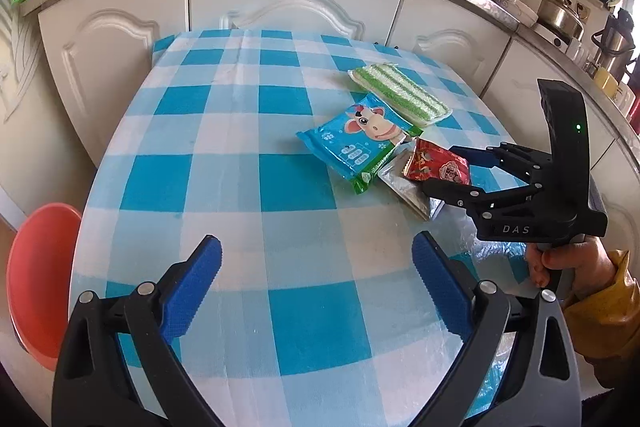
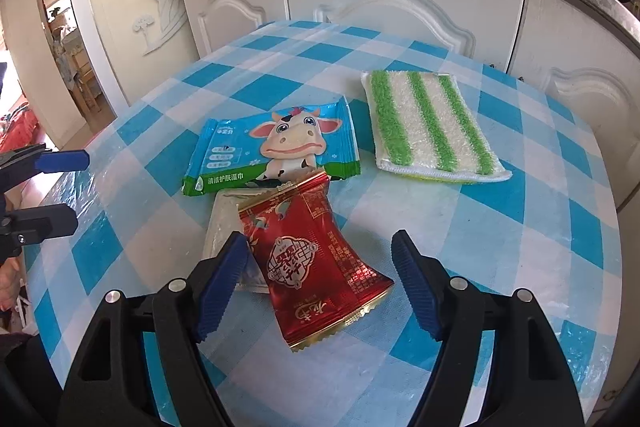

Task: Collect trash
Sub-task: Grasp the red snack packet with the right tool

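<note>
Nearest to us, our right gripper (image 2: 320,287) has its fingers wide apart around the red wrapper (image 2: 316,259), which lies on the checked bench (image 2: 520,267) between them; the left finger (image 2: 220,283) sits just beside the wrapper's edge, the right finger (image 2: 416,291) clear of it. Under the wrapper's 10 o'clock side a silver foil packet (image 2: 224,223) pokes out, touching it. We judge the main risk to be closing on both at once, or sliding the light wrapper sideways, since one finger would meet it first. Beyond, at 12 o'clock, lies the blue wipes pack (image 2: 272,151), its lower edge touching the red wrapper, and at 1 o'clock the green-striped sponge (image 2: 432,127), apart from the trash. Our left gripper (image 1: 316,283) hovers over bare cloth with fingers spread and nothing between them. At its 9 o'clock, off the bench, sits a red stool (image 1: 40,279).
</note>
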